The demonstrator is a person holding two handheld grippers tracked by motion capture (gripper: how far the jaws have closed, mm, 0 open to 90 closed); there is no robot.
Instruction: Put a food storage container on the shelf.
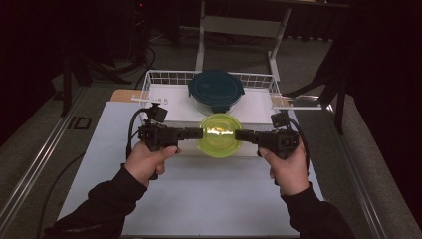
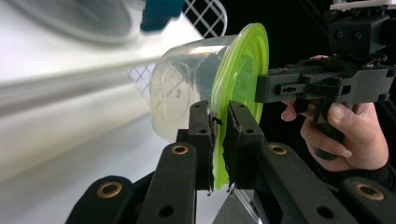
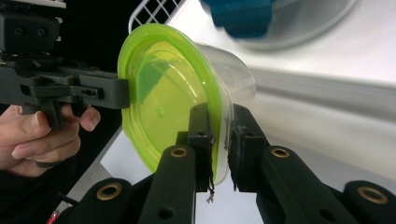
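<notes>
A clear round container (image 2: 182, 88) with a yellow-green lid (image 1: 219, 134) sits mid-table between my two grippers. From the left, my left gripper (image 1: 201, 133) is shut on the lid's rim (image 2: 219, 140). My right gripper (image 1: 238, 134) comes in from the right, shut on the opposite rim (image 3: 219, 140). In the right gripper view the lid (image 3: 161, 102) faces the camera and the clear body (image 3: 233, 74) extends behind it. Each gripper view also shows the other hand's gripper (image 2: 327, 84) (image 3: 60, 88) touching the far rim. Whether the container rests on the surface or hangs just above it, I cannot tell.
Behind the container stands a white wire basket (image 1: 159, 77) holding a glass container with a dark teal lid (image 1: 216, 88). The white tabletop (image 1: 199, 199) stretches toward the person. A metal table frame (image 1: 239, 25) and dark floor lie beyond.
</notes>
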